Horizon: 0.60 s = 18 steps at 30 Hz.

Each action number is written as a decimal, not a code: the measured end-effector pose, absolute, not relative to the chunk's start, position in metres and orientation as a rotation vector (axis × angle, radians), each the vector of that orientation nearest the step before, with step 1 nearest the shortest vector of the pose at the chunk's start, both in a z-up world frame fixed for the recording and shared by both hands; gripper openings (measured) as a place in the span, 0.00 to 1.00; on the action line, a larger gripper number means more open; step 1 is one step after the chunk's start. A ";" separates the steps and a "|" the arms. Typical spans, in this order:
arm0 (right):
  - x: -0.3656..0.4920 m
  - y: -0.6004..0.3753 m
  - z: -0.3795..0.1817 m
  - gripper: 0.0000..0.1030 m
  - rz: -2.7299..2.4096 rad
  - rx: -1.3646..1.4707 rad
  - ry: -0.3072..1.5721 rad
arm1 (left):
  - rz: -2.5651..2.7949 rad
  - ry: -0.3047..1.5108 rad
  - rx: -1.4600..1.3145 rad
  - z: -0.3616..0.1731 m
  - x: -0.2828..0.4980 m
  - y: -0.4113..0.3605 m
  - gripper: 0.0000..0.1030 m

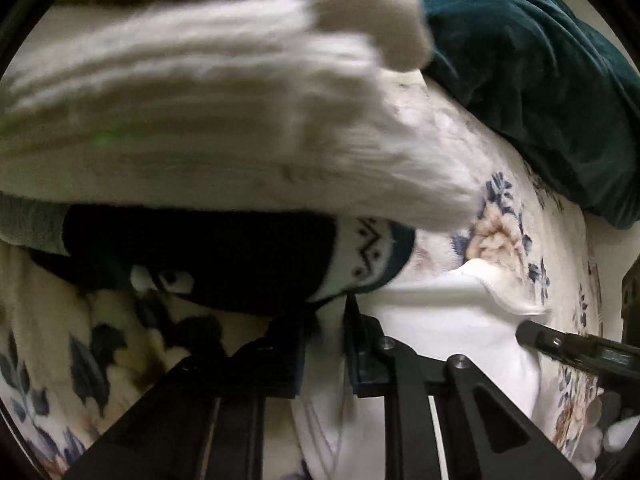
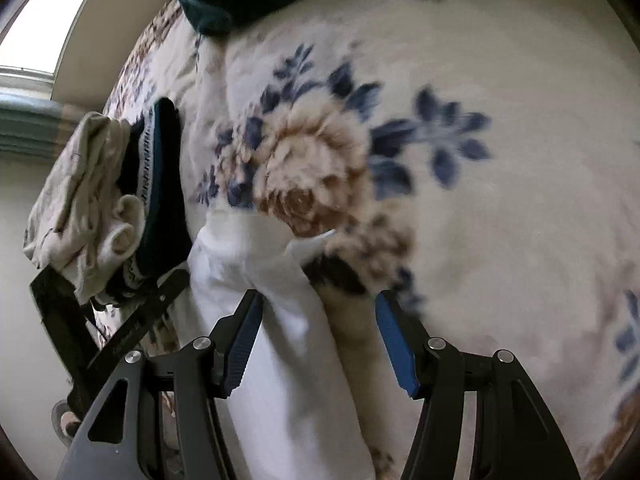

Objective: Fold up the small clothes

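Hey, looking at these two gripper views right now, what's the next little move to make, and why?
Probably close the right gripper on the white garment. Its jaws stand open, with the white cloth lying between them against the left pad, on the floral blanket. The left gripper already looks shut on cloth by the dark patterned sock, so the right side seems next.

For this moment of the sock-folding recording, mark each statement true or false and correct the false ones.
1. The right tongs stand open. True.
2. The left tongs hold nothing. False: they are closed on socks, dark patterned sock and cream socks among them.
3. The white sock lies on a floral blanket. True.
4. The dark green velvet cloth covers the white sock. False: it lies apart, farther up the blanket.
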State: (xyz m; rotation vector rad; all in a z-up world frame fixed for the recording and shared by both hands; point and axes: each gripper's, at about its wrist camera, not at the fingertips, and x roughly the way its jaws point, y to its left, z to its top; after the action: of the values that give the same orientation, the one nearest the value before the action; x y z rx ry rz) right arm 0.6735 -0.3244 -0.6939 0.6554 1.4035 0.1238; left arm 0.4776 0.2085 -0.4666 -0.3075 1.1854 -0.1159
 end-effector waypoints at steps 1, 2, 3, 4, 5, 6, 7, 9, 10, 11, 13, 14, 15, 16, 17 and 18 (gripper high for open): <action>0.676 -0.322 -0.693 0.41 0.121 0.628 1.391 | -0.113 1.188 -0.307 -0.468 0.480 0.210 0.14; 0.680 -0.320 -0.693 0.20 0.094 0.573 1.384 | -0.112 1.193 -0.313 -0.470 0.481 0.213 0.13; 0.685 -0.320 -0.694 0.18 0.062 0.526 1.383 | -0.113 1.195 -0.322 -0.471 0.481 0.216 0.13; 0.688 -0.320 -0.696 0.18 0.057 0.527 1.385 | -0.113 1.198 -0.326 -0.472 0.482 0.217 0.13; 0.691 -0.319 -0.699 0.18 0.054 0.527 1.396 | -0.115 1.203 -0.333 -0.472 0.483 0.219 0.13; 0.693 -0.317 -0.701 0.18 0.050 0.516 1.405 | -0.116 1.207 -0.341 -0.472 0.483 0.220 0.15; 0.694 -0.315 -0.703 0.18 0.048 0.501 1.410 | -0.117 1.213 -0.353 -0.470 0.483 0.222 0.16; 0.697 -0.313 -0.705 0.18 0.045 0.490 1.414 | -0.116 1.227 -0.371 -0.467 0.483 0.227 0.16; 0.699 -0.313 -0.706 0.18 0.048 0.485 1.421 | -0.117 1.229 -0.385 -0.464 0.481 0.229 0.17; 0.699 -0.312 -0.706 0.20 0.052 0.490 1.426 | -0.120 1.226 -0.414 -0.458 0.474 0.233 0.23; 0.696 -0.317 -0.701 0.31 0.074 0.542 1.443 | -0.127 1.213 -0.467 -0.451 0.463 0.238 0.36; 0.690 -0.321 -0.696 0.42 0.087 0.568 1.444 | -0.142 1.203 -0.511 -0.448 0.454 0.241 0.39; 0.682 -0.326 -0.689 0.47 0.095 0.596 1.435 | -0.152 1.207 -0.547 -0.448 0.446 0.243 0.41; 0.675 -0.329 -0.682 0.48 0.106 0.612 1.423 | -0.159 1.213 -0.564 -0.451 0.441 0.243 0.41; 0.668 -0.330 -0.678 0.48 0.119 0.615 1.419 | -0.183 1.233 -0.581 -0.456 0.436 0.241 0.41; 0.659 -0.330 -0.676 0.48 0.130 0.614 1.424 | -0.176 1.251 -0.561 -0.461 0.432 0.238 0.41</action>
State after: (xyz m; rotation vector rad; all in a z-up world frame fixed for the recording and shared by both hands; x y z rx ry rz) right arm 0.6586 -0.3304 -0.6756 0.6144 1.4242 0.1297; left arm 0.4325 0.2383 -0.4610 -0.5611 1.2514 -0.1760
